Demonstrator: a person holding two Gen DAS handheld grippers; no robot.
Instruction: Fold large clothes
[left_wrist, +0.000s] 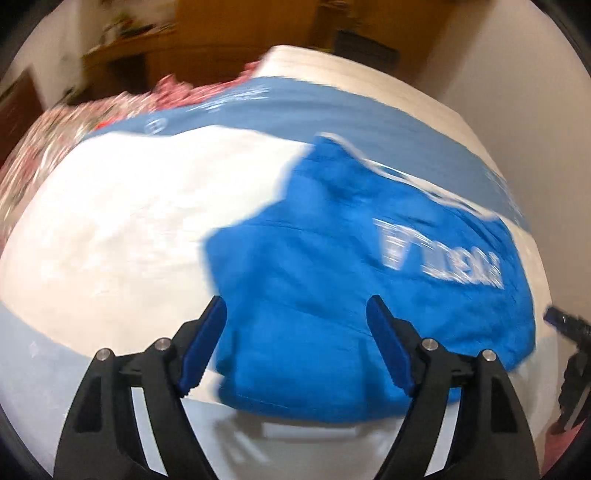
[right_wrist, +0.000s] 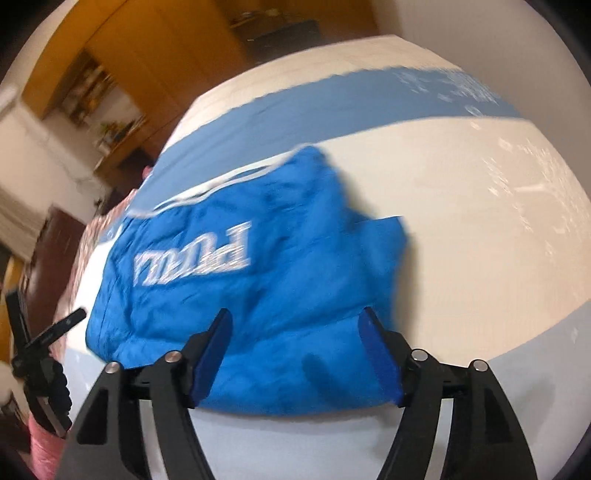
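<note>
Both pairs of tongs stood wide apart and empty, the left tongs (left_wrist: 295, 347) and the right tongs (right_wrist: 295, 350) each poised over the near edge of the blue garment (left_wrist: 332, 280), which lay rumpled and partly doubled over on the white-and-blue bed cover (left_wrist: 129, 221). The main risk, as I judged it, was a bite that took only the top layer of the bunched cloth, or caught the cover beneath, so the fold would drag crooked; the blur in both views suggested fast motion, which would make a mis-aimed pinch likelier. White lettering (right_wrist: 192, 264) crossed the garment, too smeared to read with confidence. A floral red fabric (left_wrist: 74, 122) lay along the far edge of the bed.
</note>
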